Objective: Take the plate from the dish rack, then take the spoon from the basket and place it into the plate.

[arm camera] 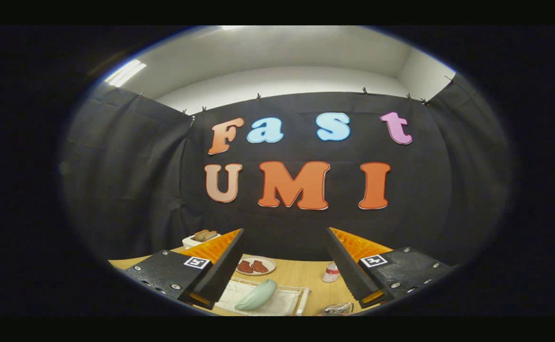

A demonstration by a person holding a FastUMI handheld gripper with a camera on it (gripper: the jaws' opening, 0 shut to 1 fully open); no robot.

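The bench (301, 275) was a pale wooden surface, seen low between and beyond the fingers. Behind it hung the booth's black cloth wall (130, 190), pinned along its top edge, with a white room wall and ceiling above it and a bright ceiling light (125, 72) off to the left.

The gripper (284, 266) was raised above the bench, its fingers spread wide apart and holding nothing.

The plate (257, 295), pale green, stood on edge and tilted in the dish rack (301, 300), a light-framed rack with a white lining, just ahead of the left finger. The plate's long edge ran diagonally, from near the left finger's tip up and away toward the right.

Beyond the rack, a small round dish (267, 261) carried two reddish-brown pieces of food. Past the left finger sat a white tray (189, 241) with brown pieces on it. A small white bottle with a red band (331, 272) stood near the right finger. A clear, shiny thing (339, 309) lay nearest, beside the right finger; I could not tell what it was.
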